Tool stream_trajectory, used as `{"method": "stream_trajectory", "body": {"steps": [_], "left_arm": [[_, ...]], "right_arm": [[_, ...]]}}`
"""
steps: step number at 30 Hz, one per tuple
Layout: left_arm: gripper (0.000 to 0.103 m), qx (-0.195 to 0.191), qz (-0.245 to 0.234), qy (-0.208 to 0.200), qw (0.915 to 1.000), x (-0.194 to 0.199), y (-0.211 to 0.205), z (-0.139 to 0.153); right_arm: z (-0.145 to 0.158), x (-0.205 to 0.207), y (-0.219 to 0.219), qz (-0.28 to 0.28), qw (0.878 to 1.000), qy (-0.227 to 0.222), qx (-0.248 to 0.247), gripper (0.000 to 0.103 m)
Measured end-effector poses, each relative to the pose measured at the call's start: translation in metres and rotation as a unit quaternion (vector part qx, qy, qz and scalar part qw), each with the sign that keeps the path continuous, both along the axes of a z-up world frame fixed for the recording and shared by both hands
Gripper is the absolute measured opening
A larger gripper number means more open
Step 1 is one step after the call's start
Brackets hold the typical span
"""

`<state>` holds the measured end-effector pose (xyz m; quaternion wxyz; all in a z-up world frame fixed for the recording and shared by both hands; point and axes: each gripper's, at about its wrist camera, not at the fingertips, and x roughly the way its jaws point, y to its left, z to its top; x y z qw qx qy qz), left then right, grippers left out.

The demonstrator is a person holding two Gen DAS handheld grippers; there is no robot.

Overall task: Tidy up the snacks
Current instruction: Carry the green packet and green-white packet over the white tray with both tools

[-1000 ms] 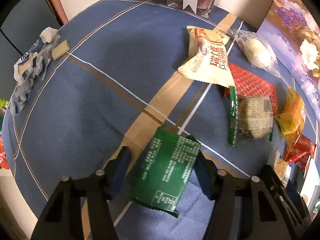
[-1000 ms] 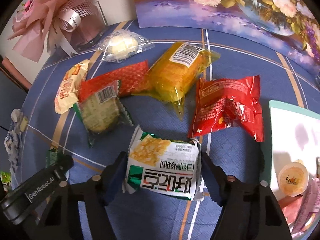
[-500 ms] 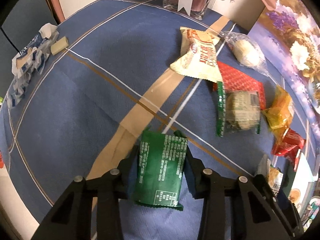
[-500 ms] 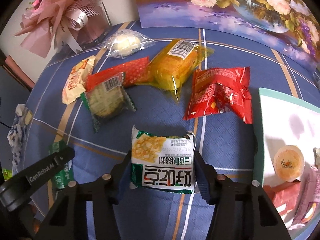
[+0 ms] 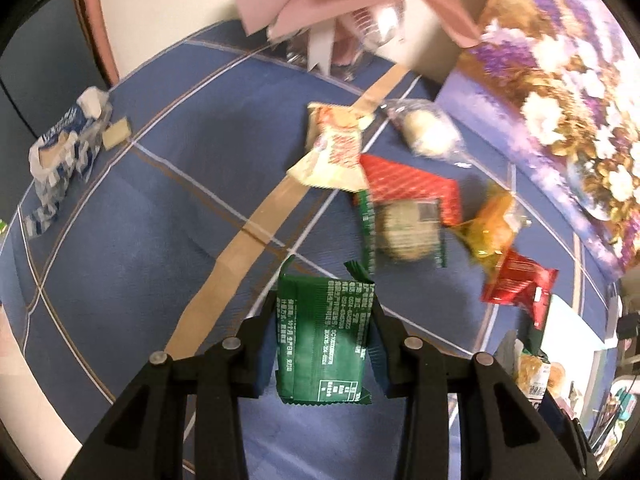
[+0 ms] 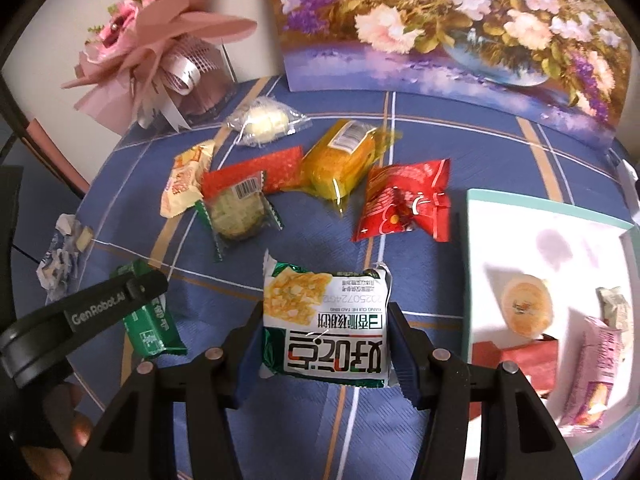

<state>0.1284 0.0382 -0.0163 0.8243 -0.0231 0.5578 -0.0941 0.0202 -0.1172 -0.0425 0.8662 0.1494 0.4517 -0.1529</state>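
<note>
My left gripper (image 5: 322, 344) is shut on a green snack packet (image 5: 322, 336) and holds it above the blue tablecloth; it also shows in the right wrist view (image 6: 150, 322). My right gripper (image 6: 326, 340) is shut on a white and green cracker packet (image 6: 326, 322), lifted off the cloth. Loose on the cloth lie a cream packet (image 6: 184, 184), a red flat packet (image 6: 256, 172), a clear-wrapped round cake (image 6: 236, 216), a yellow packet (image 6: 344, 160), a red crinkled packet (image 6: 404, 204) and a clear bag with a white bun (image 6: 266, 122).
A white tray with a teal rim (image 6: 532, 232) at the right holds several snacks. A flower painting (image 6: 440, 28) leans at the back, a pink bouquet (image 6: 160, 48) back left. A torn blue-white wrapper (image 5: 60, 148) lies at the table's left edge.
Both grippers closed on their packets and lifted them off the cloth. The left wrist view swung up and right, showing more of the bouquet and painting.
</note>
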Motion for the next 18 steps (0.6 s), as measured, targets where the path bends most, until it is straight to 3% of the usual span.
{"method": "stream_trajectory", "body": {"steps": [11, 18], "left_arm": [[0.041, -0.001, -0.068, -0.039, 0.9969, -0.032, -0.053, 0.033], [0.041, -0.011, -0.154, -0.057, 0.9863, -0.068, -0.116, 0.046]], "right_arm": [[0.023, -0.032, -0.032, -0.034, 0.999, -0.024, 0.006, 0.059], [0.035, -0.068, -0.085, -0.1, 0.994, -0.038, 0.012, 0.059]]}}
